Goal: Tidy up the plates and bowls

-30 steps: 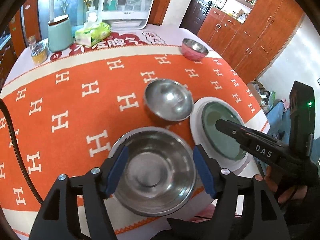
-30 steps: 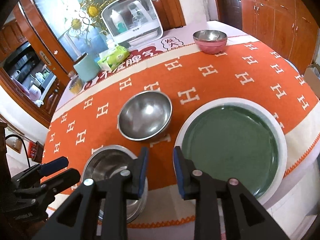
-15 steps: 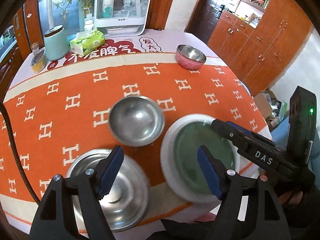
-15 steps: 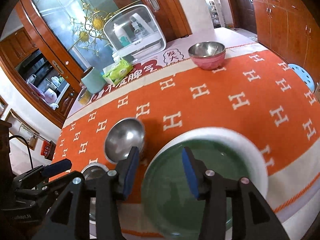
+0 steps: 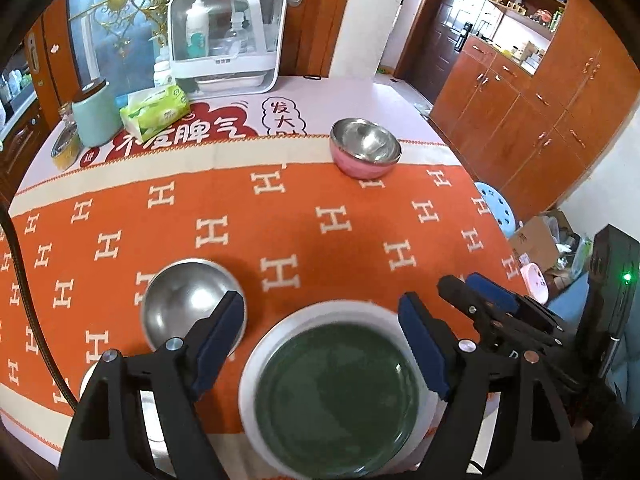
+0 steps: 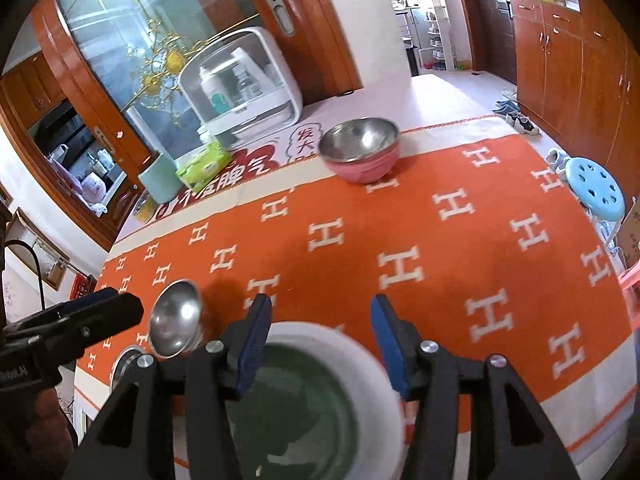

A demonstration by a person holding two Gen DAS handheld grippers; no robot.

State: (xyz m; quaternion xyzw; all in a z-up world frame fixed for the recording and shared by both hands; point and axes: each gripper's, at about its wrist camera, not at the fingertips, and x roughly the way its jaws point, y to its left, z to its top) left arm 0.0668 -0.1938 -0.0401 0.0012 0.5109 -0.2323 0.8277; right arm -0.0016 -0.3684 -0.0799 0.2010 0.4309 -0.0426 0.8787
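A green plate with a white rim [image 5: 336,400] lies at the near edge of the orange cloth; it also shows in the right wrist view [image 6: 304,412]. My left gripper [image 5: 322,344] is open and empty above it. My right gripper [image 6: 316,344] is open and empty over the plate's far rim. A small steel bowl [image 5: 188,308] sits left of the plate, seen also in the right wrist view [image 6: 176,324]. A larger steel bowl [image 5: 90,380] peeks out at the near left, mostly hidden. A pink steel bowl [image 5: 365,152] stands far back, seen also in the right wrist view [image 6: 362,150].
At the table's back stand a white plastic cabinet [image 5: 224,40], a green tissue pack [image 5: 156,112], a mint canister [image 5: 94,114] and a small jar [image 5: 64,148]. A blue stool [image 6: 596,188] and wooden cupboards [image 5: 540,92] are to the right.
Both grippers have swung right and tilted up, from the large steel bowl to the green plate. The right gripper's jaws have widened from nearly shut to open.
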